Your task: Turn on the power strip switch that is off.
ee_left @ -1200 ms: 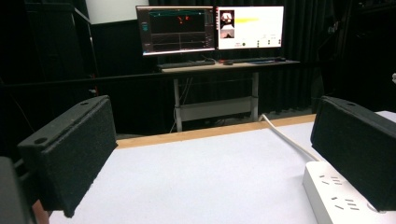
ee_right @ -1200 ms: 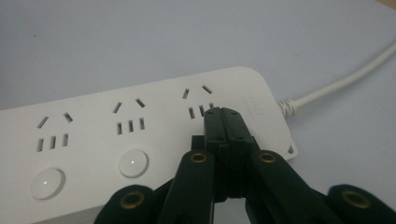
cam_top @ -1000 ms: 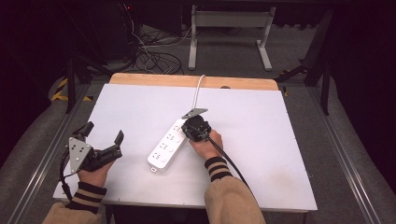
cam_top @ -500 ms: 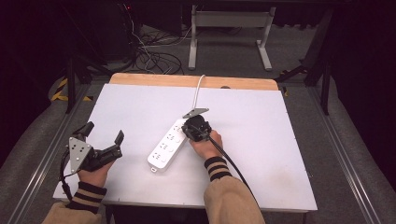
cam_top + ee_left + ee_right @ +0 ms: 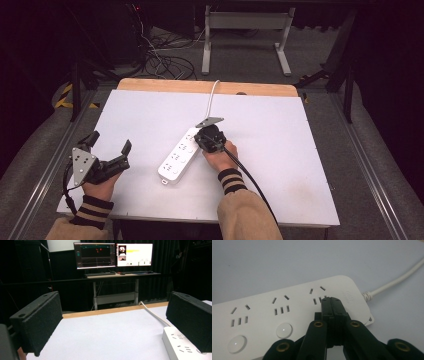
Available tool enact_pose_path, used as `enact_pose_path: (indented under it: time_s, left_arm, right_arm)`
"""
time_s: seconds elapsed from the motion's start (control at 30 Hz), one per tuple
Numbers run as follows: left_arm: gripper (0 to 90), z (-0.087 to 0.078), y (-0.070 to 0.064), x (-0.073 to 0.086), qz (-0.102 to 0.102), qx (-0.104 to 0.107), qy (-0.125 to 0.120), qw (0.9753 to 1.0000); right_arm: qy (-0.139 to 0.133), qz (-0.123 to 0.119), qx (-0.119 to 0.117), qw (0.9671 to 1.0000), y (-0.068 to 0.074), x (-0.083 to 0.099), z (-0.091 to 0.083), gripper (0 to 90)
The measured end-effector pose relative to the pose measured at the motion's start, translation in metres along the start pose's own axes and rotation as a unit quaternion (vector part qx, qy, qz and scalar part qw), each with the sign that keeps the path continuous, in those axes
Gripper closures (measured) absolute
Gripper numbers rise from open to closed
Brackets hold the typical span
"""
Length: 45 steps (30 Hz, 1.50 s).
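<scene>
Clearly the work in hand is pressing a switch on the power strip [image 5: 182, 156], which lies slantwise near the middle of the counter [image 5: 280, 200], its white cord [image 5: 212, 97] running off toward the far wooden edge. The right tool [image 5: 333, 305] has its jaws closed together on nothing, forming one blunt tip that rests over the strip's cord end, just beside the last socket and, as far as I can judge, touching the casing there. Two round buttons [image 5: 284, 330] sit farther along the strip from that tip; whether a third lies hidden under the jaws I cannot tell. The next move probably calls for a short, straight push down, without sliding the strip. The left tool [image 5: 107, 155] waits well apart from the strip, toward the counter's near left corner, jaws spread wide and empty, the strip's near end showing past one jaw.
</scene>
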State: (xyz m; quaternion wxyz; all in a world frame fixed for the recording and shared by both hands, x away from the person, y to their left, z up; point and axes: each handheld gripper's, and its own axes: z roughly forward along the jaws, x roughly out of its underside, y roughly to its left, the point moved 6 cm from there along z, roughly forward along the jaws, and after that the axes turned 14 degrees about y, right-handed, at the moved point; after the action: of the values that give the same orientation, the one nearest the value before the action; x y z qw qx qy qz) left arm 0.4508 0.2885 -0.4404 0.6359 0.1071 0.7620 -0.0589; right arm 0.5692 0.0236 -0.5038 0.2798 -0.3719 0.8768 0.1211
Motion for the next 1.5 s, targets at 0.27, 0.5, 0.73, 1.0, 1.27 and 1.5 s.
enact_pose_path:
  time_s: [0.27,0.5,0.73,1.0,1.27,1.5]
  left_arm:
    - [1.2,-0.001,-0.001,0.000,0.002,-0.001,0.001,1.0000]
    - [1.2,0.000,-0.001,0.000,0.003,0.000,0.001,1.0000]
    - [1.2,0.000,-0.001,0.000,0.004,-0.001,0.002,1.0000]
    - [1.2,0.000,-0.003,0.000,0.004,0.000,0.000,1.0000]
    - [1.2,0.001,-0.002,0.000,0.002,0.000,0.001,1.0000]
    - [1.2,0.002,0.000,0.000,-0.002,0.001,0.001,1.0000]
  right_arm:
    - [-0.007,0.003,0.003,1.0000,0.001,0.001,0.000,90.0]
    - [-0.008,0.005,0.004,1.0000,0.001,0.002,0.000,90.0]
    - [-0.014,0.005,0.007,0.9999,0.001,0.002,0.000,90.0]
    - [-0.023,0.010,0.009,0.9996,0.001,0.004,0.000,90.0]
    - [-0.029,0.010,0.009,0.9995,0.002,0.003,0.000,90.0]
    - [-0.104,0.002,0.016,0.9945,-0.004,-0.004,-0.022,90.0]
